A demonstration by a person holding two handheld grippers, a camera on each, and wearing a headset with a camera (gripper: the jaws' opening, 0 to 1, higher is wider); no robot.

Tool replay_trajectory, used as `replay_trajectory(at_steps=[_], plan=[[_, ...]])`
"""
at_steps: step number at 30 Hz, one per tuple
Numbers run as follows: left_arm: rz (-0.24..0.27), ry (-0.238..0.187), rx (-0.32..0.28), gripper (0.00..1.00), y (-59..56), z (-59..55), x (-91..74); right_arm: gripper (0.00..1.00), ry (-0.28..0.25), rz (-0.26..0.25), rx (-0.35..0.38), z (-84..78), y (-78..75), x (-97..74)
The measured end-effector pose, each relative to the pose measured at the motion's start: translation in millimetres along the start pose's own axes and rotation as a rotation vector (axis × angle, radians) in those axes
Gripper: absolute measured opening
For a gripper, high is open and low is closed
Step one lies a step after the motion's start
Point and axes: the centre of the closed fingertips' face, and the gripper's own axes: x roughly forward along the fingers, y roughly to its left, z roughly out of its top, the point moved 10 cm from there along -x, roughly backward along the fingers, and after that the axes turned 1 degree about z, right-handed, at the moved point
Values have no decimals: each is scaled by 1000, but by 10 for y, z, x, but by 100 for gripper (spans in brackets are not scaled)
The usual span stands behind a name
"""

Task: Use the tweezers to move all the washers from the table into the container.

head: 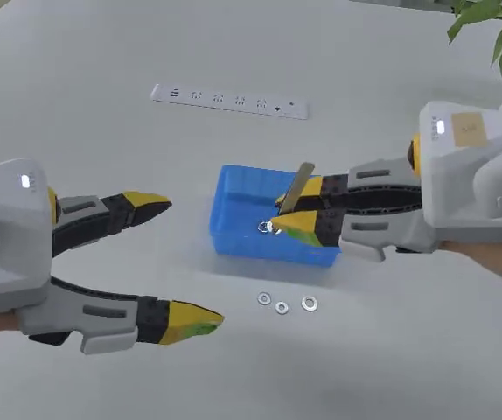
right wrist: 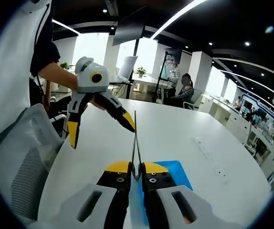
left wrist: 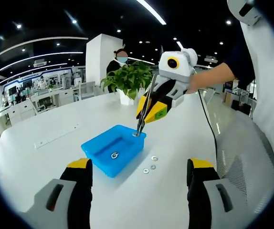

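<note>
- Right tongs (head: pixel 290 214) are clamped on the tweezers (head: pixel 299 188). Left tongs (head: pixel 181 262) are spread wide and hold nothing, off to the side of the blue container (head: pixel 233 188).
- Head view: tweezer tips hang over the container, right beside the boxed washer (head: pixel 264 227). Can't tell if the tips pinch it or it lies on the floor.
  - Three loose washers (head: pixel 282 305) lie on the counter (head: pixel 391 350), just in front of the container's near wall and close together.
  - Risk: they're flat and thin, so the tips will likely skid and flick one away or shove a neighbour.
  - Risk: they're that close to the wall, so a low approach could bump the container and slide it. Nothing steadies it.
- Left gripper view: the tweezers come down steeply to the container's far rim.
  - Risk: tips could catch the rim on the way out and jolt the tool.
  - A power strip (left wrist: pixel 56 137) and a potted plant (left wrist: pixel 127 78) sit well clear, no issue there.
- Right gripper view: the tweezers stand in a narrow slot between the yellow pads, and the bite looks short.
  - Risk: one grip both holds the tool and closes it, so easing off to release may let the tweezers twist or drop.
  - Pressing down on the counter could pivot them.
  - Tip load isn't readable from this angle.
</note>
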Motion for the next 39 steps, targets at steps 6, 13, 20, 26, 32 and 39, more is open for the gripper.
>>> replay_trajectory(at_steps=[6,13,20,26,32,39], plan=[[10,-22,-32,99,-3,5,-12,9,10,-81,-24,-41,-298,-19],[42,-31,-35,99,-3,26,-148,9,68,-105,18,-339,-593,139],[41,-7,-74,99,-74,-105,-194,9,126,-94,90,-677,-631,353],[47,12,-87,99,-116,-140,-195,9,139,-83,136,-862,-588,499],[49,-1,-101,99,-132,-127,-217,9,151,-64,148,-913,-540,589],[46,3,-110,99,-166,-141,-214,9,152,-71,149,-907,-548,563]])
